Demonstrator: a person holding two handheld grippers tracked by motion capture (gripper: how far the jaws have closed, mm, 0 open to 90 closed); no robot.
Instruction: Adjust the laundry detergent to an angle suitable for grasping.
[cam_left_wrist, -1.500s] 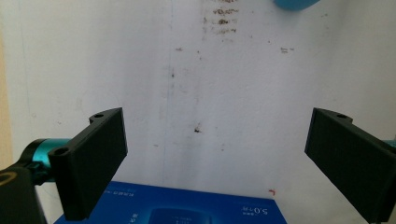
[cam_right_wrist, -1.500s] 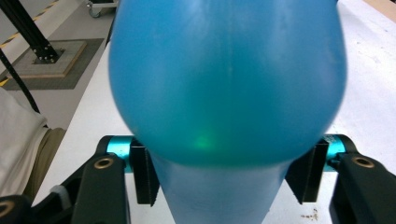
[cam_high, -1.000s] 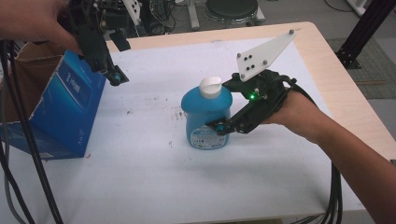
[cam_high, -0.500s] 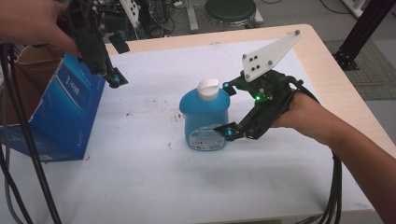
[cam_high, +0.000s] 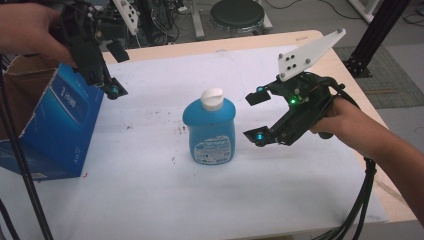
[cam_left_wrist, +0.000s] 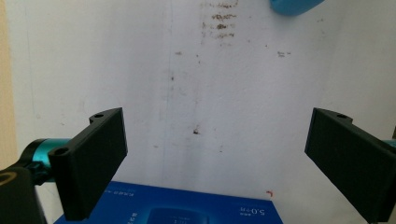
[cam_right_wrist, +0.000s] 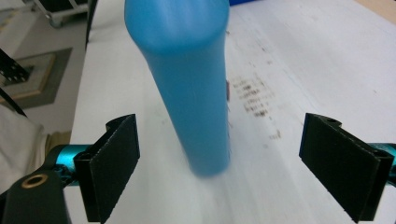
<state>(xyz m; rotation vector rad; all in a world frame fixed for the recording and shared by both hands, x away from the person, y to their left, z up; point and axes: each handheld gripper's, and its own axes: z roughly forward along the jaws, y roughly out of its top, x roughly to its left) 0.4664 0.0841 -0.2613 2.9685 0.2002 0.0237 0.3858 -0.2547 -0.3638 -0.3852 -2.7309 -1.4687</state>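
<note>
White paper (cam_high: 300, 185) covers most of the wooden table (cam_high: 345, 65), stained with brown specks near its middle, and a wide bare stretch of it runs along the near edge. Upright at the centre stands the blue bottle (cam_high: 210, 131) with its white cap (cam_high: 211, 98). At the table's left edge sits a blue carton (cam_high: 60, 125) with open cardboard flaps. The right gripper (cam_high: 256, 116) hangs just right of the bottle, jaws spread wide and apart from it; a second ago those jaws sat against the bottle's sides, so it has backed off to the right. In the right gripper view the bottle (cam_right_wrist: 187, 79) rises between the parted jaws, touching neither. The left gripper (cam_high: 112, 91) hovers over the carton's top corner, jaws wide and empty, barely shifted from before.
</note>
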